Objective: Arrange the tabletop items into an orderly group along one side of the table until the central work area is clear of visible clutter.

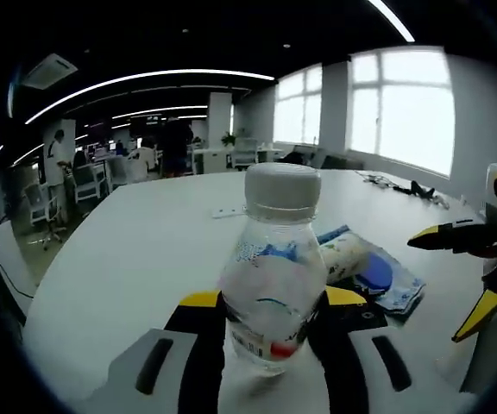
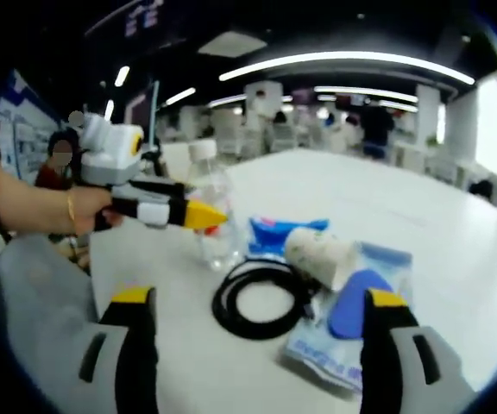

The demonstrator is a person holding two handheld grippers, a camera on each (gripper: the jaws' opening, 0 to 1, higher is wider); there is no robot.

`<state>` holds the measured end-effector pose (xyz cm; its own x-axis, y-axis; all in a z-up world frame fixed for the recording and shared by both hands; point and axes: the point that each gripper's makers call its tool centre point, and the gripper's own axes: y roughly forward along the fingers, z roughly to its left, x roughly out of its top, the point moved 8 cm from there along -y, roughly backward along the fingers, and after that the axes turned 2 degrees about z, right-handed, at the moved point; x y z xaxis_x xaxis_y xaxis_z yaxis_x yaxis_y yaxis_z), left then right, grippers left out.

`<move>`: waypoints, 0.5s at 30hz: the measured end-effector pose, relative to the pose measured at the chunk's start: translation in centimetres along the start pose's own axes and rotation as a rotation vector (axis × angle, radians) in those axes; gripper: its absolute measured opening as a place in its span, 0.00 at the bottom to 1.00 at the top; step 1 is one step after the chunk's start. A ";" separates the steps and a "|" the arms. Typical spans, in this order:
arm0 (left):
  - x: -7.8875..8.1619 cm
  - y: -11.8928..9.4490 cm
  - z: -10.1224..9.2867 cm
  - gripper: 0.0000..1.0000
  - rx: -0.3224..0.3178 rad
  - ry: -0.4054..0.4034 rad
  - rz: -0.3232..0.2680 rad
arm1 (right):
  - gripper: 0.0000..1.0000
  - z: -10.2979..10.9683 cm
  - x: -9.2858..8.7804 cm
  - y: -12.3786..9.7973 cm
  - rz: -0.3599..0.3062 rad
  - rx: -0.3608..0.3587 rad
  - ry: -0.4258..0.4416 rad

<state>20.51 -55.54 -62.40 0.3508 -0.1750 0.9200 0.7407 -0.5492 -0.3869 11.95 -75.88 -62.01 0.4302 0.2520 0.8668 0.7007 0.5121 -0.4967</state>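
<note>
- This was a large open-plan office.
- A big white table [image 1: 128,250] was the landmark.
- Beyond its far edge stood rows of desks and office chairs [image 1: 89,181], with people standing [image 1: 176,145] among them.
- Long strip lights [image 1: 145,82] ran across the dark ceiling above the table.
- Tall windows [image 1: 404,108] lined the wall beside the table.

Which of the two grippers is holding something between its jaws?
The left gripper: its jaws clamp the clear plastic bottle with white cap. The right gripper is open, holding nothing.
</note>
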 end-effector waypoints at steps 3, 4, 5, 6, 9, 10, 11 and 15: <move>0.0 0.0 0.1 0.42 -0.012 0.008 0.000 | 0.97 -0.3 -0.1 -0.4 0.003 -0.003 0.001; 0.0 0.0 0.1 0.42 -0.018 0.012 0.000 | 0.97 -0.4 -0.1 -0.5 0.004 -0.004 0.000; 0.0 0.1 0.2 0.42 -0.029 0.015 0.001 | 0.97 -0.4 -0.1 -0.6 0.002 -0.005 -0.002; 0.0 0.1 0.3 0.42 -0.031 0.015 0.001 | 0.97 -0.5 -0.1 -0.6 0.001 -0.008 -0.003; 0.1 0.2 0.5 0.42 -0.065 0.030 0.003 | 0.97 -0.6 -0.1 -0.7 0.006 -0.009 -0.005; 0.1 0.2 0.6 0.42 -0.077 0.036 0.002 | 0.96 -0.6 -0.1 -0.7 0.007 -0.010 -0.005; 0.0 0.1 0.7 0.41 -0.080 0.037 0.004 | 0.96 -0.5 0.0 -0.7 0.006 -0.007 -0.005; 0.0 0.2 0.6 0.41 -0.128 0.064 -0.012 | 0.96 -0.5 0.0 -0.7 0.005 -0.009 -0.006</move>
<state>21.00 -55.12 -62.53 0.3023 -0.2172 0.9281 0.6641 -0.6505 -0.3686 11.77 -76.66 -61.70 0.4308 0.2595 0.8644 0.7037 0.5031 -0.5017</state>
